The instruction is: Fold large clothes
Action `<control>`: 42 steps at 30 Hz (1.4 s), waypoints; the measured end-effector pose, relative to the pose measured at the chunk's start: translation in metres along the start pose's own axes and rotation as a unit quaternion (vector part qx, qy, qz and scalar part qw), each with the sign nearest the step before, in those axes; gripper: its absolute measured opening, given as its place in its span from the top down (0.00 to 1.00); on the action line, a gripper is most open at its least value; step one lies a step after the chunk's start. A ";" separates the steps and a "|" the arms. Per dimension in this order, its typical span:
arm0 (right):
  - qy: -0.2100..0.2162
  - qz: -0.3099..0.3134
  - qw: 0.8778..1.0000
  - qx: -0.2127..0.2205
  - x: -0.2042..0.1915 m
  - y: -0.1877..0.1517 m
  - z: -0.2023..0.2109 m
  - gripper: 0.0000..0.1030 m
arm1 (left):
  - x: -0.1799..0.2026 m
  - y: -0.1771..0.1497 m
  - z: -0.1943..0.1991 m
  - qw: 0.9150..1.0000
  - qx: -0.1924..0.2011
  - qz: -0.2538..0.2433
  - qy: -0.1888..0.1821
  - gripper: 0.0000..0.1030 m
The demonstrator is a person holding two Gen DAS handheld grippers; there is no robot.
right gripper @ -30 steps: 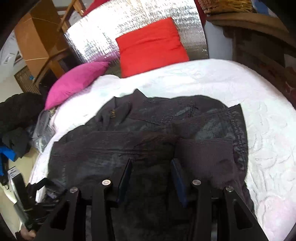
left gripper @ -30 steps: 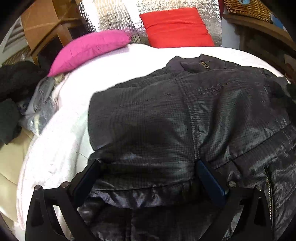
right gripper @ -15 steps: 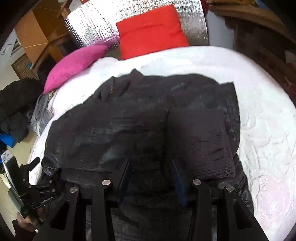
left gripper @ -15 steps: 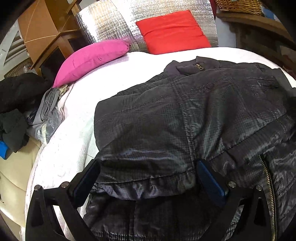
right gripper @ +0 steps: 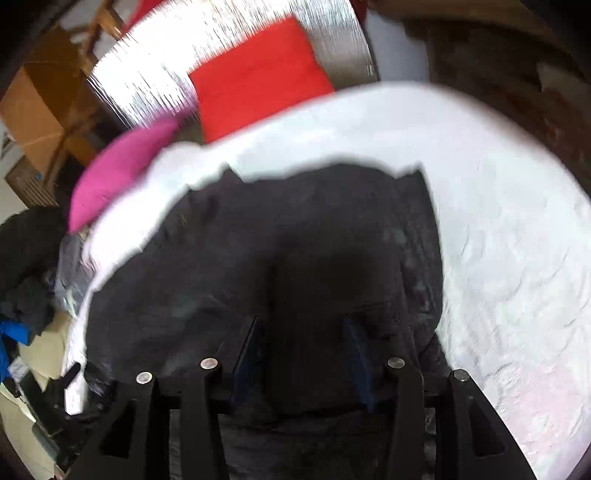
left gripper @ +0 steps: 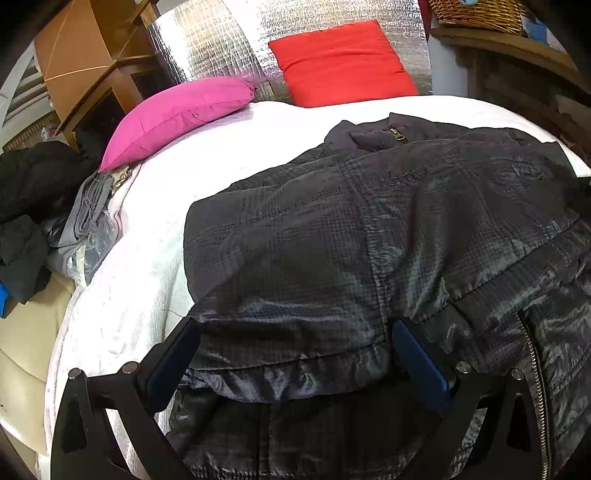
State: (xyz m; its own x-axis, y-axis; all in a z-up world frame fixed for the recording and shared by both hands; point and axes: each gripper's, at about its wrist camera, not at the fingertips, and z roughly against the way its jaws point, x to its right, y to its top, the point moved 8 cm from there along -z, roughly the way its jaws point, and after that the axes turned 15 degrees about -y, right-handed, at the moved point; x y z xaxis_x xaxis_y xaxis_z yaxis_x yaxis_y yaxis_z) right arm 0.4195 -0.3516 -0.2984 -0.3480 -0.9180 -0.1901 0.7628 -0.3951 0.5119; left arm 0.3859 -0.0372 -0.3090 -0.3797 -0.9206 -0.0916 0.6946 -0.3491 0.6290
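Two grippers work over one dark jacket (left gripper: 332, 236) spread on a white bedcover (left gripper: 147, 221). Left gripper (left gripper: 295, 350) has its blue-padded jaws spread wide, one pad at the jacket's near left edge and the other further right on the fabric, with a thick folded hem of the jacket bulging between them; the pads do not visibly squeeze it. Right gripper (right gripper: 303, 347) stands at a middling width, its jaws having just eased open a little, and dark jacket cloth lies between and under them; the right wrist view is smeared by motion, so whether the pads press on the cloth cannot be told.

Outward from the left gripper, the jacket lies flat with its collar and brass zip pull (left gripper: 397, 134) at the far end, and a zip track (left gripper: 533, 369) runs down the near right side. In the right wrist view a folded sleeve or panel (right gripper: 332, 280) lies on top of the jacket's body.

Beyond the jacket, a pink cushion (left gripper: 177, 114) and a red cushion (left gripper: 340, 62) rest at the head of the bed against a silver foil panel (left gripper: 214, 40). Dark clothes (left gripper: 29, 206) are heaped off the bed's left side, and a wicker basket (left gripper: 480, 14) sits on a wooden shelf at the upper right
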 end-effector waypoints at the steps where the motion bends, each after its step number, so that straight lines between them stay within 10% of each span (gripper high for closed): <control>1: 0.001 0.000 1.000 0.005 0.000 0.002 0.001 0.51 | -0.001 0.001 0.001 1.000 0.000 0.004 -0.002 0.00; 5: 0.024 -0.023 0.999 0.029 0.011 0.012 0.026 0.50 | -0.014 0.009 0.017 0.999 0.021 0.035 -0.024 0.00; 10: 0.027 -0.095 0.993 0.064 0.063 0.031 0.045 0.26 | -0.059 0.016 0.033 0.991 0.047 0.111 -0.051 0.00; 17: 0.084 -0.149 0.985 -0.028 0.087 0.024 0.001 0.26 | -0.103 0.003 0.009 0.961 0.014 0.243 -0.134 0.00; 23: 0.072 -0.107 0.990 -0.058 0.066 0.016 -0.031 0.26 | -0.101 0.005 0.005 0.949 0.021 0.262 -0.175 0.00; 28: 0.089 -0.095 0.991 -0.044 0.055 0.012 -0.034 0.30 | -0.096 0.006 -0.009 0.934 0.006 0.287 -0.213 0.34; 42: 0.058 -0.066 0.996 -0.020 0.045 0.010 -0.034 0.33 | -0.103 -0.009 -0.025 0.917 -0.023 0.333 -0.219 0.25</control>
State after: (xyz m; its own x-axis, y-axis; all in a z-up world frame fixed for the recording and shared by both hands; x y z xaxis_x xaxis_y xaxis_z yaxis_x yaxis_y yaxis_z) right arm 0.4300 -0.3980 -0.3303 -0.3826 -0.8550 -0.3503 0.7372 -0.5110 0.4421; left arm 0.4340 0.0559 -0.3246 -0.0630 -0.7773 0.6260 0.8829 0.2490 0.3981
